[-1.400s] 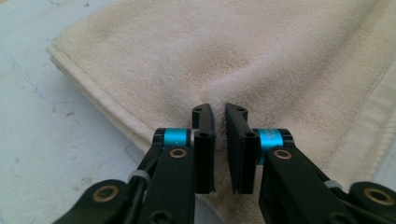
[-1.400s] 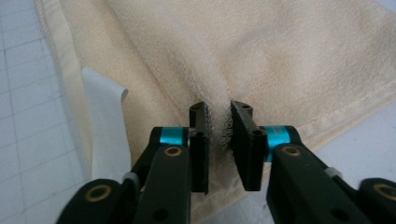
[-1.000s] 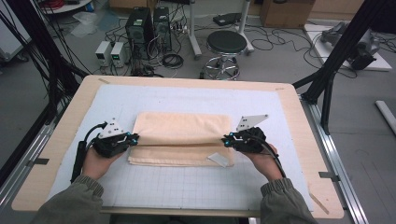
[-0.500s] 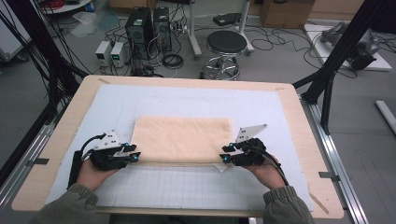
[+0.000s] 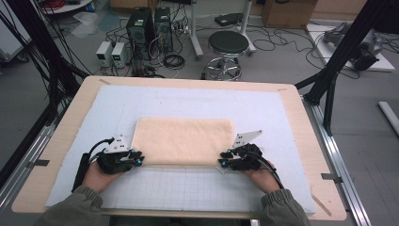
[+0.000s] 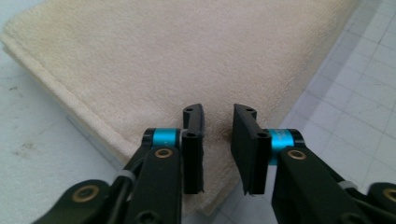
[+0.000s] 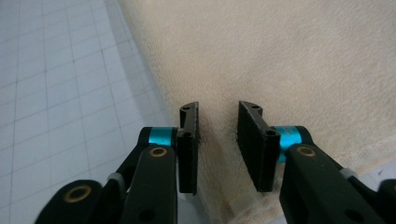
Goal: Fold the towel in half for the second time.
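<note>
Lying folded on one gridded mat [image 5: 197, 188], one cream towel [image 5: 183, 140] sits under two parted grippers: left gripper [image 6: 217, 140], right gripper [image 7: 217, 140].

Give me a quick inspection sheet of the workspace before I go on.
Surface: white grid mat on a wooden table.
Job's things: folded cream towel, lying flat.
Clutter: nothing seen on the mat.
Grippers: left gripper and right gripper at the towel's near corners, open above it; jaws have just been opening, then the left's closing a little.
Cables: black cable trails from the left gripper.
Surroundings: stool, computers, floor wires.
</note>
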Tool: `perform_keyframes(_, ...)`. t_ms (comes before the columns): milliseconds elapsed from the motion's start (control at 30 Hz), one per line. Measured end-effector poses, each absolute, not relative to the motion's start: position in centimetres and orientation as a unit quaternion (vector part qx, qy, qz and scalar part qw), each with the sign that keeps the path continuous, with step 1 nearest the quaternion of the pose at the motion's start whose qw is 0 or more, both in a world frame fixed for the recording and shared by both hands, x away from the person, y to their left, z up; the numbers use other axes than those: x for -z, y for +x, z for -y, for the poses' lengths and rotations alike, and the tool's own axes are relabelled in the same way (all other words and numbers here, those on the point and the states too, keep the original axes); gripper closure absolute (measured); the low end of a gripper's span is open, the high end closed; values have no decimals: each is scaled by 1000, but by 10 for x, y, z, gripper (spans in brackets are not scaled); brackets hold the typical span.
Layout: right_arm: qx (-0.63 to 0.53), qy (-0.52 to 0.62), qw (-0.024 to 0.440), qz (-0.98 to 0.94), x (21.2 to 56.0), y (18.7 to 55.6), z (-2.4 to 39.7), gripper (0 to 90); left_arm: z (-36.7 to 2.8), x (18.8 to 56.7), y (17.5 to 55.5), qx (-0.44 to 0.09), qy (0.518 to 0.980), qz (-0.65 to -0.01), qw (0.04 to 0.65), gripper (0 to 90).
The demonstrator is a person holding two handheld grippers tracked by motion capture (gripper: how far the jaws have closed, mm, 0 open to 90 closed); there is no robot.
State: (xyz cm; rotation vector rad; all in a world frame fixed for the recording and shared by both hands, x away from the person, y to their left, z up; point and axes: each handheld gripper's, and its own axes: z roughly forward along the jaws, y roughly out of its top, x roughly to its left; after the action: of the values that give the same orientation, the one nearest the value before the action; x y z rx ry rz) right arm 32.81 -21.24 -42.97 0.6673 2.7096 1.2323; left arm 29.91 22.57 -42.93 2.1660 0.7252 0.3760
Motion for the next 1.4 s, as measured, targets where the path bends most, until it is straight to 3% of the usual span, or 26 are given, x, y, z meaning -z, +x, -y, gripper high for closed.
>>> perform_keyframes(333, -440, 260, 101, -853, 420, 332, 220, 488, -228, 416, 304, -175, 826, -312, 435, 523)
perform_keyframes(633, -441, 294, 121, -839, 418, 332, 223, 307, -234, 412, 305, -192, 811, -336, 440, 354)
perform_keyframes(867, -438, 307, 123, -836, 418, 330, 224, 223, -234, 412, 305, -193, 813, -331, 438, 318)
perform_keyframes(1400, -430, 306, 128, -840, 419, 326, 224, 172, -237, 413, 304, -196, 815, -329, 435, 282)
